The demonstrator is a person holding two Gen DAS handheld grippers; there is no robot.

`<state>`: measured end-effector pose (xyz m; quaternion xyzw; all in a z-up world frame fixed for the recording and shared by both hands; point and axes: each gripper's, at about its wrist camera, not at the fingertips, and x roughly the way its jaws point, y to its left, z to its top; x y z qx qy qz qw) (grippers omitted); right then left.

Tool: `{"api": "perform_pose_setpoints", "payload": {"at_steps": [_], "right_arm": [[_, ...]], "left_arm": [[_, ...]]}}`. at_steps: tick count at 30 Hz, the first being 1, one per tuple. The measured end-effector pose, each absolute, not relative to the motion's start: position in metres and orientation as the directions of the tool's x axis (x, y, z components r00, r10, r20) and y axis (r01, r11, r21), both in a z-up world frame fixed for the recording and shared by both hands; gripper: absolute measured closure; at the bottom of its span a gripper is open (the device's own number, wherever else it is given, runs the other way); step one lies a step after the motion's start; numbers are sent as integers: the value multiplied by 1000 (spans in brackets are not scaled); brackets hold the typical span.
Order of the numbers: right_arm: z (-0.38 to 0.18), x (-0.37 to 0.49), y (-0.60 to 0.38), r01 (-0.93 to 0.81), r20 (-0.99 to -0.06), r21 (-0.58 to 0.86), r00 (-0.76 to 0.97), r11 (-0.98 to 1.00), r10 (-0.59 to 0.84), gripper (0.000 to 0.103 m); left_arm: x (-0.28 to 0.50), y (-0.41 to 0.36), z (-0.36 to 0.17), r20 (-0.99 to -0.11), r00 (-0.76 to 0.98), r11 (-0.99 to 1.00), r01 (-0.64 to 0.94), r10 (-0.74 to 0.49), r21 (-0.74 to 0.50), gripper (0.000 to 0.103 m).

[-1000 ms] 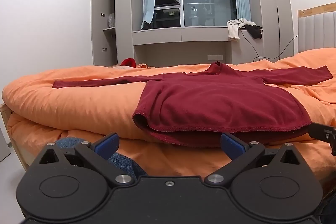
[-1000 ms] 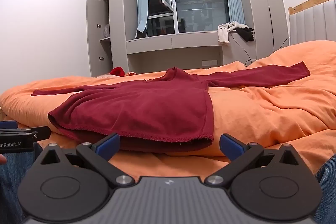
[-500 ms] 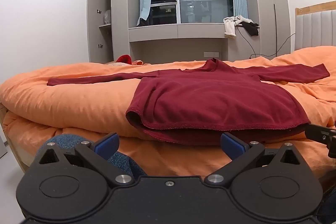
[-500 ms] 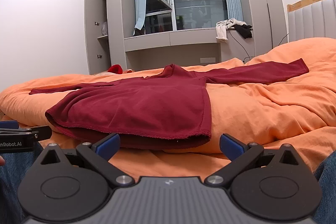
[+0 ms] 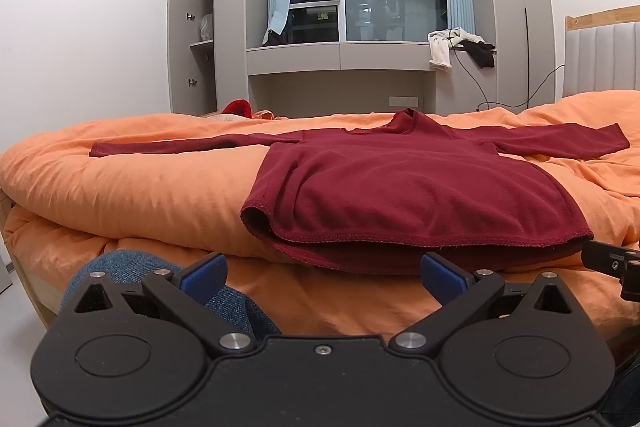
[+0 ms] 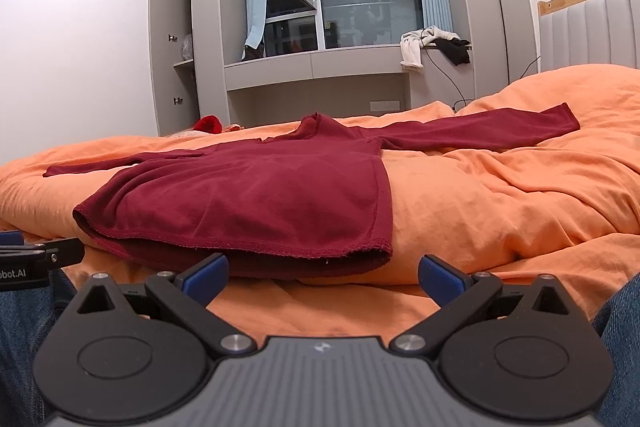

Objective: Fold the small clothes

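Orange duvet [image 5: 132,195] carries maroon long-sleeved top [image 5: 400,187], spread flat, sleeves out. Left gripper [image 5: 322,269] and right gripper [image 6: 323,269] just short of top's near hem, fingers apart, empty. Risk: soft duvet pinched with hem; doubled hem layers separating.

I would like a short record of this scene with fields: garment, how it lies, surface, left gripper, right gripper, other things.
garment: dark red long-sleeved top
how it lies: flat, both sleeves spread out, hem toward the cameras
surface: orange duvet on the bed
left gripper: open, empty, short of the hem
right gripper: open, empty, short of the hem
other things: clothes on the window ledge, open cabinet
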<state>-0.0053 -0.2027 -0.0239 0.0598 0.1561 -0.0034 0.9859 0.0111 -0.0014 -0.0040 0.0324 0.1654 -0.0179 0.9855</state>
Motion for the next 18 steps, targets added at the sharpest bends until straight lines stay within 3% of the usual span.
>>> {"api": "perform_pose_setpoints", "payload": {"at_steps": [18], "right_arm": [[-25, -3, -199, 19, -321, 109, 947, 994, 17, 0]], "left_arm": [[11, -2, -4, -345, 938, 998, 42, -20, 56, 0]]}}
